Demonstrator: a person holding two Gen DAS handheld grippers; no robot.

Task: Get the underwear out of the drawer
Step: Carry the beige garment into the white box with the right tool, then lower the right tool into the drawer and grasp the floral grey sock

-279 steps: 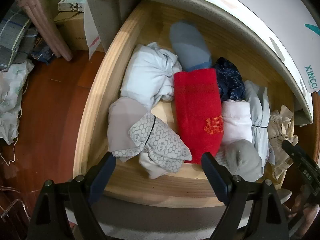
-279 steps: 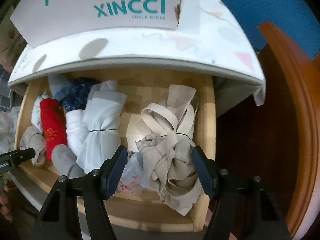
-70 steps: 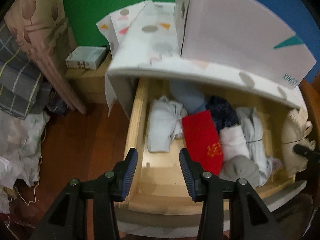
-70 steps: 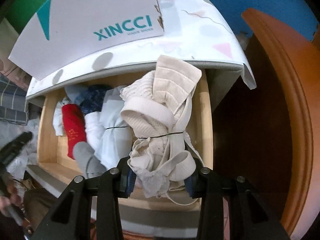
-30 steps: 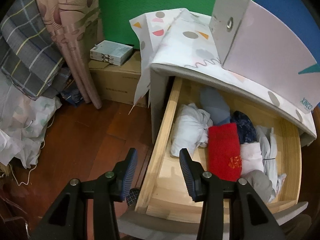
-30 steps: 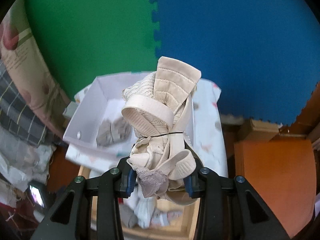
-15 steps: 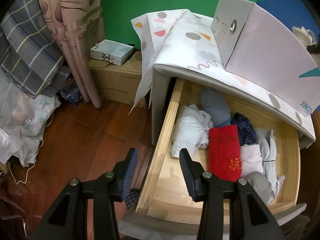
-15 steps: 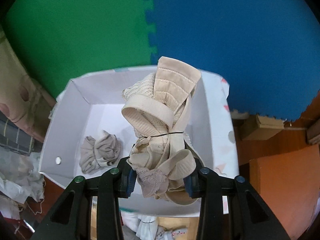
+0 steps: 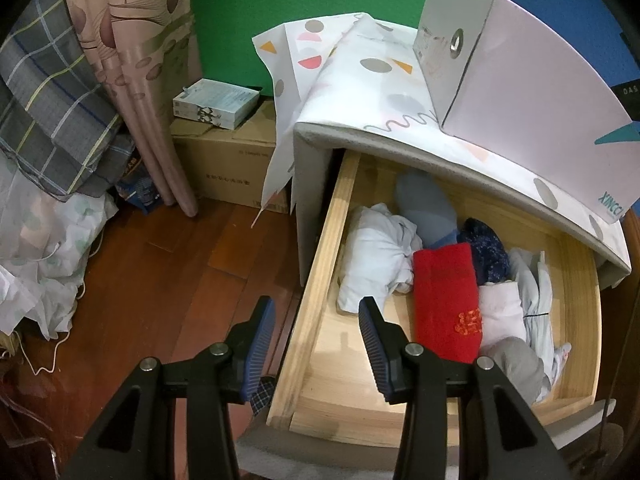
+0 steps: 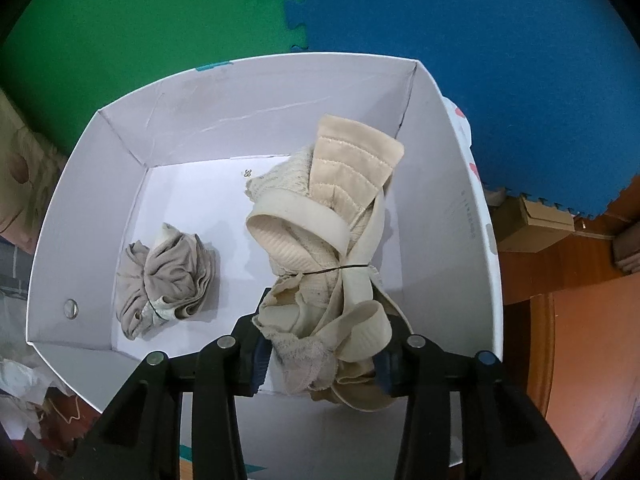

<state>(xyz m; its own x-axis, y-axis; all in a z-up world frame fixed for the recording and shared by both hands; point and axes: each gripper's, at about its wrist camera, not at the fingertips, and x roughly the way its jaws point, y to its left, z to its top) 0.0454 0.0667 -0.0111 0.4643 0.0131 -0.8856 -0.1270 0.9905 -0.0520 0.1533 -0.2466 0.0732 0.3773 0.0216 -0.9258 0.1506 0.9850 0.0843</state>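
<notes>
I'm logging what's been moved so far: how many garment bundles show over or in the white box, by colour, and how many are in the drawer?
White box:
Beige bundle, between the opening right gripper jaws: 1
Grey-tan bundle: 1
Drawer: about 8 bundles, some partly hidden
Total: about 10
</notes>
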